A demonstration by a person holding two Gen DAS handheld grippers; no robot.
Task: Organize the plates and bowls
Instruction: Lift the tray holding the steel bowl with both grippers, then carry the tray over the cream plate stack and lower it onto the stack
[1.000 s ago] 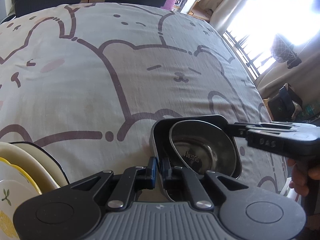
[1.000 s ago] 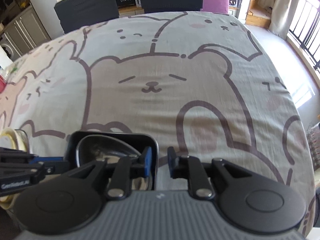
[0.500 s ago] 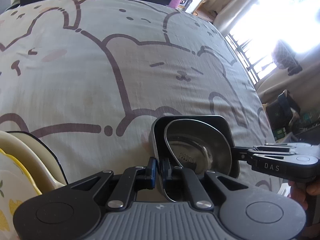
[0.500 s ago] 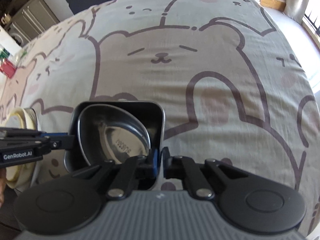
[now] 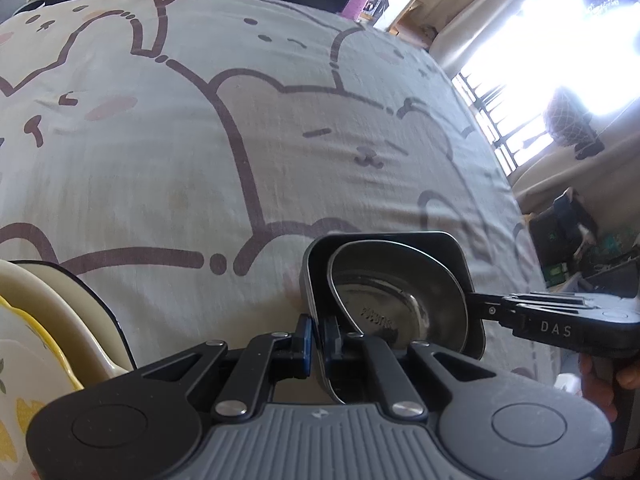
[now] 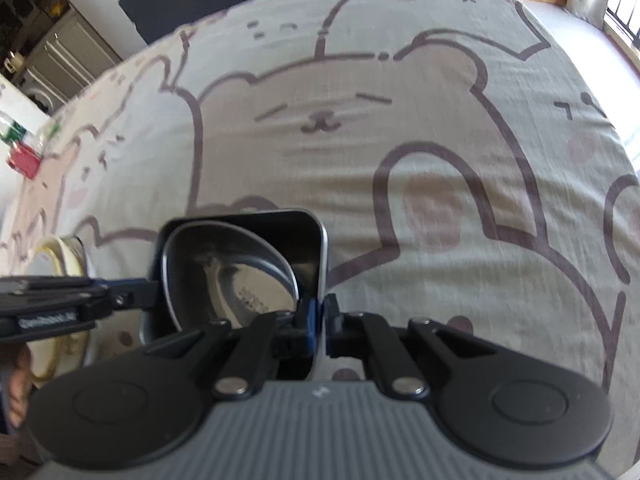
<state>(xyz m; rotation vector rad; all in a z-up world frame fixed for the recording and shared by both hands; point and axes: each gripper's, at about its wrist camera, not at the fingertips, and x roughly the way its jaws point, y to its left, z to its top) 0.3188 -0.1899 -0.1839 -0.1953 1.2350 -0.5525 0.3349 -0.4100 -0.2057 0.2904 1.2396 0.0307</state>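
On opposite walls of the square black dish (image 5: 452, 248), left gripper (image 5: 318, 330) and right gripper (image 6: 320, 320) clamp shut, steel bowl (image 5: 400, 292) tilted inside, between them.

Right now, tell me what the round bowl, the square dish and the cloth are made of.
Round bowl: likely stainless steel, with a mirror-bright inside and a stamped mark.
Square dish: probably metal too, with a thin pale rim and a dark, duller finish; a coating cannot be ruled out.
Cloth: woven fabric, matte, with fine wrinkles and printed bears.
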